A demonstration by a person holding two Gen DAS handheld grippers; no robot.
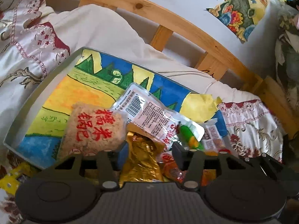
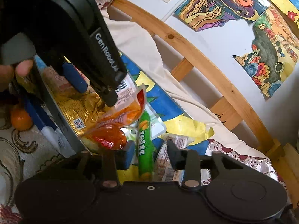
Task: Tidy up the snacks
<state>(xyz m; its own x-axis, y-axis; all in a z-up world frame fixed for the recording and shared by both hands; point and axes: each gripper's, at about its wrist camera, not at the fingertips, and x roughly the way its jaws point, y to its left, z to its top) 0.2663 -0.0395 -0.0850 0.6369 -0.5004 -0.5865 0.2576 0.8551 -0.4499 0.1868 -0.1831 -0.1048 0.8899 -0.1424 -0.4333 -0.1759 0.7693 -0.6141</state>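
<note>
Tray (image 1: 56, 74): thin grey metal rim, matt; floor lined with painted paper.
Gold packet (image 1: 142, 160): crinkled foil, glossy.
Rice-cake pack (image 1: 93, 127): clear film over rough, grainy cake.
Green stick (image 2: 145, 145): glossy plastic wrapper.
Headboard (image 1: 186, 26): knotty pale wood, smooth.
Bedspread (image 1: 28, 37): embroidered satin cloth, sheeny.

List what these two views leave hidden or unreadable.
- Gold packet: near end hidden behind the left gripper body, left wrist view.
- Green stick snack: near end hidden behind the right gripper body, right wrist view.
- Barcode packet: small print too blurred to read.
</note>
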